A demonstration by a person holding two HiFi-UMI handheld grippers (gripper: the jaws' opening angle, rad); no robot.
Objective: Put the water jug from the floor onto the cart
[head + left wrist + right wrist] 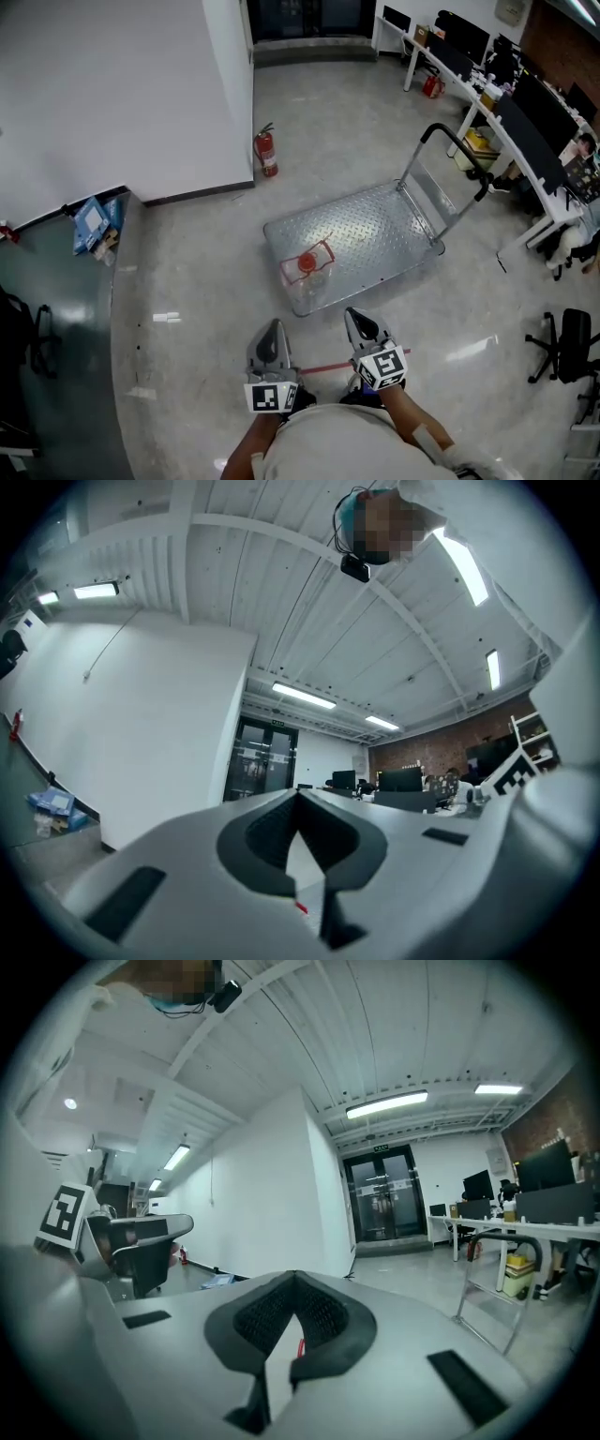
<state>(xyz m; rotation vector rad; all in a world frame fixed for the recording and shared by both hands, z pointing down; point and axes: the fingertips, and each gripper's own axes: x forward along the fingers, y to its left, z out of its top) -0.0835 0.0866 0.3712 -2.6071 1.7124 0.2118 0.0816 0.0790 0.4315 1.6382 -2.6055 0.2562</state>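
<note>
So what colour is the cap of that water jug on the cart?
Red. The cap of the water jug shows best in the head view.

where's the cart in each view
Head view: cart at centre.
Left gripper view: not in it.
Right gripper view: only its handle, at the right edge.
Shared landmark: the dark glass door, in all three views.

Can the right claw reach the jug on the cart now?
Probably yes: only bare floor lies between the right claw and the jug at the cart's near corner. The claw is shut.
</note>
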